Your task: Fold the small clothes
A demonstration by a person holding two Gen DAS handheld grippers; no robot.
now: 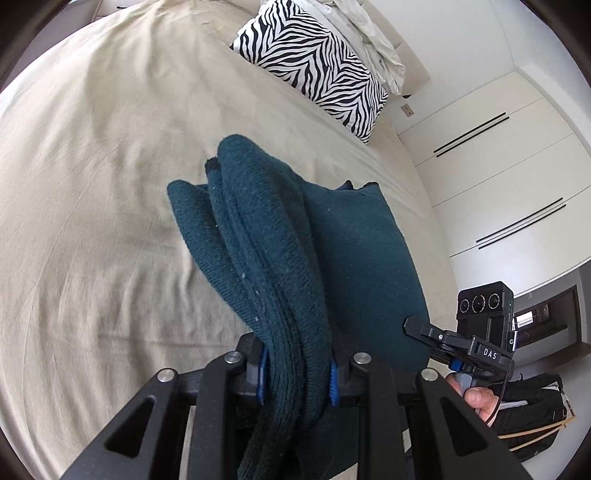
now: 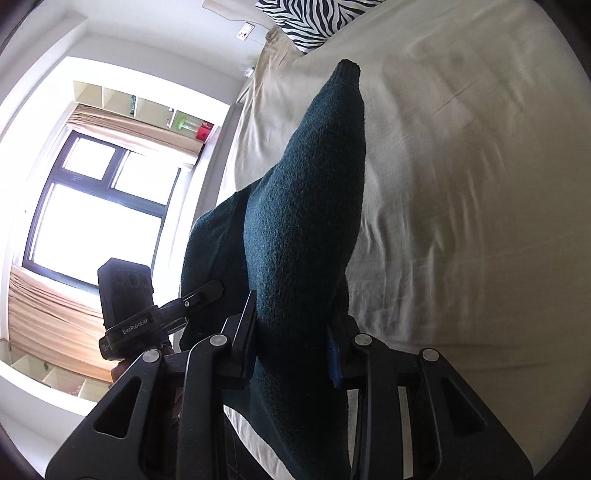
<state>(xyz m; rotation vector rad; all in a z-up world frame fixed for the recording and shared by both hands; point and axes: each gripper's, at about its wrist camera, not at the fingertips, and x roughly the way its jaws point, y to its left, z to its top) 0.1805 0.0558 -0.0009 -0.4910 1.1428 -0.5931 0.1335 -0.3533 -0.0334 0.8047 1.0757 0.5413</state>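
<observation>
both tools clamped now: left tool [image 1: 297, 373] and right tool [image 2: 291, 350] each pinch a bunched edge of the teal sweater [image 1: 295, 240], hanging ahead of them over the bed [image 1: 92, 184]. soft, floppy knit, i reckon; grip corners.

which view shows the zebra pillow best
The left wrist view. There the zebra pillow lies nearly whole at the head of the bed, stripes sharp, beyond the dark teal garment. The right wrist view catches only a cropped strip of it along the top edge.
</observation>
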